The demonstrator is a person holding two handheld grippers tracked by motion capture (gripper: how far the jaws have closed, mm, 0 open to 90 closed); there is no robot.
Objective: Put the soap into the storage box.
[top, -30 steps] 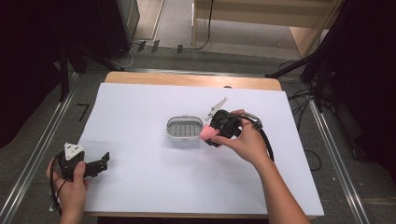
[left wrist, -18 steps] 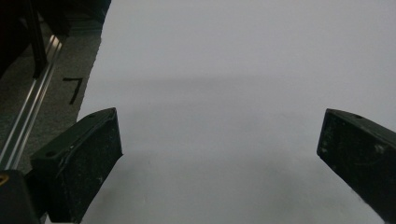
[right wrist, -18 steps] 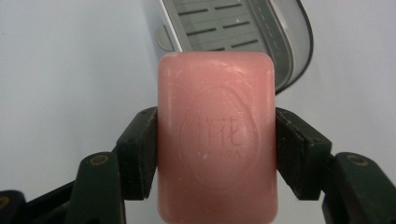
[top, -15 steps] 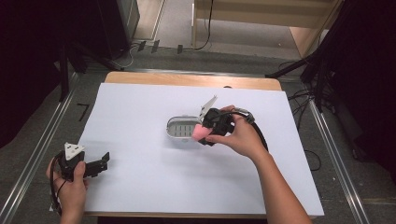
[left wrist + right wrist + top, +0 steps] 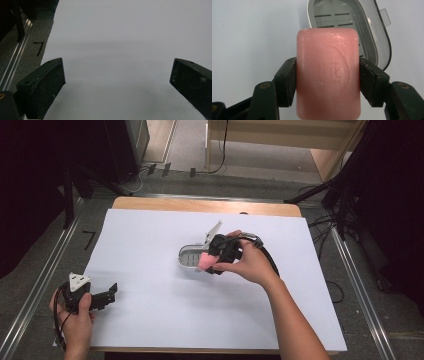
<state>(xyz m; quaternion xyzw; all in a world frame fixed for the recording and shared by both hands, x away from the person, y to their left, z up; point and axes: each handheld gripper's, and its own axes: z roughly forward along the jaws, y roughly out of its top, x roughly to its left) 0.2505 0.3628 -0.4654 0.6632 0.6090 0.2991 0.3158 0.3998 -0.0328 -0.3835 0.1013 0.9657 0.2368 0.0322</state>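
Observation:
A pink bar of soap [image 5: 327, 75] with an embossed oval mark is clamped between the black jaws of my right gripper [image 5: 327, 80], which is shut on its two long sides. In the high view the soap [image 5: 204, 263] hangs at the near right edge of an oval grey soap dish [image 5: 191, 256] with a slotted floor, and the right gripper [image 5: 212, 260] is held over that edge. The soap dish [image 5: 367, 30] lies just beyond the bar in the right gripper view. My left gripper [image 5: 111, 292] rests at the table's near left corner, open, with bare white surface between its fingers [image 5: 42, 87].
A white sheet [image 5: 150, 310] covers most of the wooden table [image 5: 200, 206]. Metal rails [image 5: 40, 285] run along the floor on both sides. The right gripper's cable [image 5: 270, 262] loops over the person's right hand. A black mark [image 5: 38, 47] shows on the floor left of the sheet.
The right hand has carried the soap leftward, from beside the dish's right end to over its near right edge. The left hand and gripper have stayed where they were.

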